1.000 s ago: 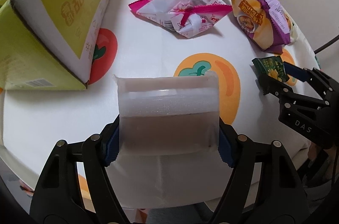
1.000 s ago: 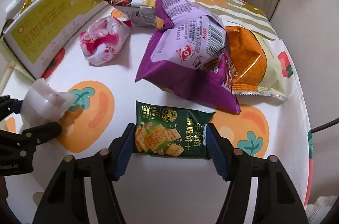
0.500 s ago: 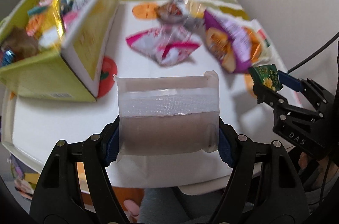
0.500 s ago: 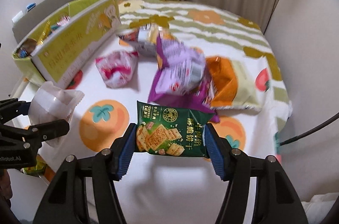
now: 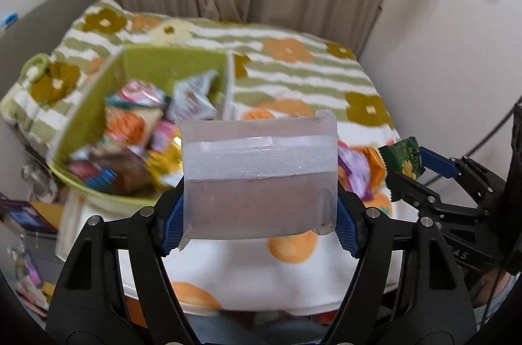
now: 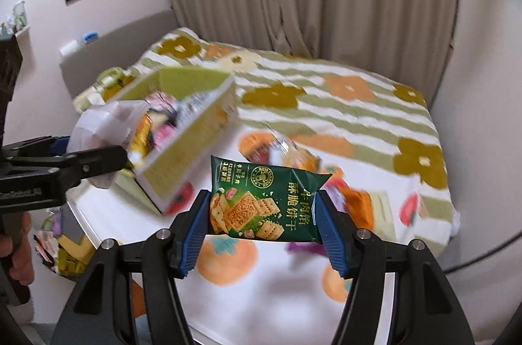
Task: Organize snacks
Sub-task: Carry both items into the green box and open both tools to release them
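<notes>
Over the fruit-print bench (image 6: 261, 296), our left tongs (image 5: 259, 214) clamp a frosted pouch (image 5: 259, 178), right tongs (image 6: 261, 224) a green cracker packet (image 6: 264, 204), seemingly bound for the far-left green box (image 5: 81, 129).

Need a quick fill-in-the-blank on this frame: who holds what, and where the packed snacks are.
1. The left gripper is shut on a translucent ____ pouch.
2. The right gripper is shut on a cracker packet whose wrapper is ____.
3. Snacks already sorted lie inside the ____-coloured box.
4. Behind the table hangs a beige ____.

Missing: plastic; green; green; curtain
</notes>
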Demonstrator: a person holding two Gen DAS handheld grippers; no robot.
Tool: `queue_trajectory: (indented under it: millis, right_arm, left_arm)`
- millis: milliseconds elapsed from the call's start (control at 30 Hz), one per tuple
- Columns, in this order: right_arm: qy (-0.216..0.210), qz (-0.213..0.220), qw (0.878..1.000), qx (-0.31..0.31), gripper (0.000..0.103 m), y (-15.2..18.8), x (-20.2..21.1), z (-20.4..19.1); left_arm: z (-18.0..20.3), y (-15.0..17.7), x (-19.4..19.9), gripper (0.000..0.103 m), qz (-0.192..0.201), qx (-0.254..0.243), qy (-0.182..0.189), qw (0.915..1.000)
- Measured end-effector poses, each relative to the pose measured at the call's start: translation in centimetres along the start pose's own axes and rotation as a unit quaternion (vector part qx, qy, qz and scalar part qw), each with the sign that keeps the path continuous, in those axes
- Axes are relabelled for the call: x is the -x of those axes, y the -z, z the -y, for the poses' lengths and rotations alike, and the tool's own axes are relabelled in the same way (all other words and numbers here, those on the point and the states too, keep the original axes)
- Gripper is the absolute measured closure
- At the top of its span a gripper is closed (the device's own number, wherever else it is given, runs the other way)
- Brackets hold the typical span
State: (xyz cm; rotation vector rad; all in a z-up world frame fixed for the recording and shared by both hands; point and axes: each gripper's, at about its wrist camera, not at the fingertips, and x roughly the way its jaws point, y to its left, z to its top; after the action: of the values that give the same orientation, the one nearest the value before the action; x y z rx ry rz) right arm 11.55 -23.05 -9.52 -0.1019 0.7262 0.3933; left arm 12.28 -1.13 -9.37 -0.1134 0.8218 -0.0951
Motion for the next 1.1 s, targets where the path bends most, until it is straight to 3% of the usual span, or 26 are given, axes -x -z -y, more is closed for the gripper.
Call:
queue_trajectory:
  millis: [233, 600, 733, 867, 967, 1100]
  right_arm:
    - [-0.029, 0.031, 0.999, -0.001, 0.044, -5.4, -1.7, -5.1]
    - [-0.05, -0.001, 0.998, -0.033, 0.044, -10.7, -9.7, -12.0]
    - [-0.041, -0.016, 0.998, -0.046, 0.044, -11.4, -11.9, -13.4]
    - [-0.025, -0.031, 0.998, -0.057, 0.044, -11.7, -13.4, -14.3]
    - [-0.013, -0.044, 0.997, -0.06, 0.044, -11.9, -14.4, -14.9]
    - [-0.002, -0.058, 0.996, -0.065, 0.044, -11.8, -15.3, -15.7]
  left_arm:
    - [-6.7, -4.0, -0.4, 0.031, 0.015, 0.005, -0.02, 0.9997]
    - [-18.1, -7.9, -7.1, 0.031, -0.063, 0.005, -0.042, 0.9971]
    - [-20.0, -7.7, -10.0, 0.031, -0.103, -0.003, -0.024, 0.9943]
    - [-20.9, -7.0, -12.8, 0.019, -0.157, -0.019, -0.017, 0.9873]
    - [-21.2, -6.5, -12.6, 0.01, -0.156, -0.035, -0.005, 0.9871]
    - [-21.8, -6.1, -11.7, 0.01, -0.152, -0.048, 0.015, 0.9871]
